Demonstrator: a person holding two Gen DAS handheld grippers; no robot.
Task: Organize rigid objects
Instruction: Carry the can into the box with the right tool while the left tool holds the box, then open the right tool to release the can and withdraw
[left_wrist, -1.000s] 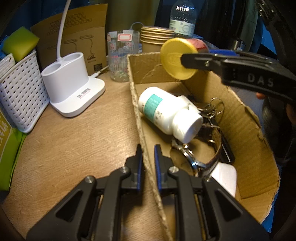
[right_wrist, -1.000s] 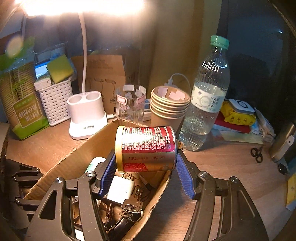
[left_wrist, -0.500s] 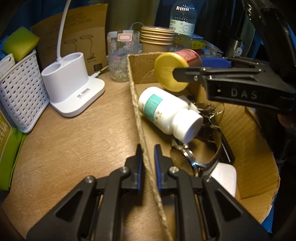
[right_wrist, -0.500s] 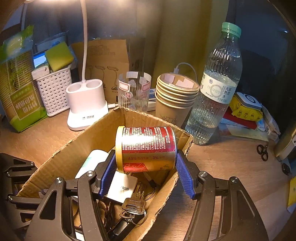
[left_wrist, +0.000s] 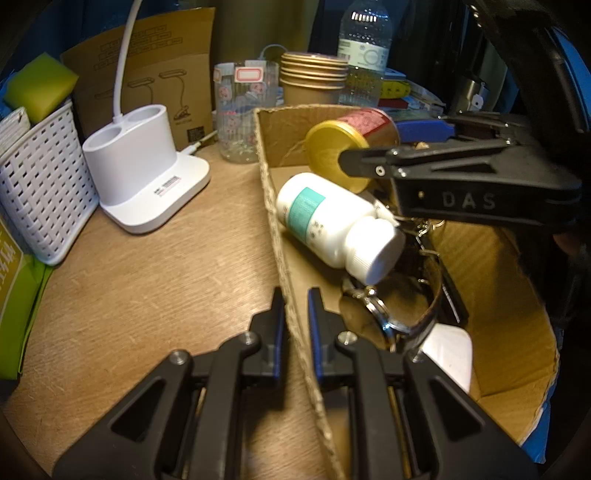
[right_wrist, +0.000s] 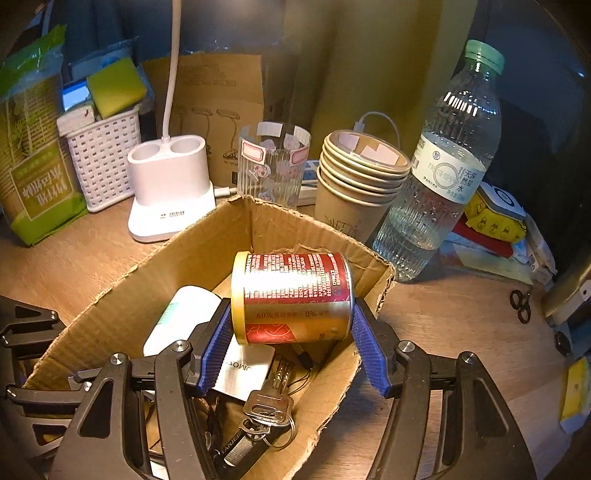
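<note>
Trouble could come if the right gripper (right_wrist: 291, 328), pinching the red can (right_wrist: 293, 295) sideways between its pads above the cardboard box (right_wrist: 258, 218), releases onto the white bottle (left_wrist: 332, 221) just below and rolls, while the left gripper (left_wrist: 295, 306) clamps the box wall.

- White lamp base (right_wrist: 170, 184) stands on the wooden table (left_wrist: 140, 288), beside a white lattice basket (right_wrist: 105, 155).
- Clear glass (right_wrist: 274, 162) stands between the lamp base and stacked paper cups (right_wrist: 358, 181).
- Water bottle (right_wrist: 443, 166) stands upright right of the cups.
- Small scissors (right_wrist: 520, 304) lie far right.
</note>
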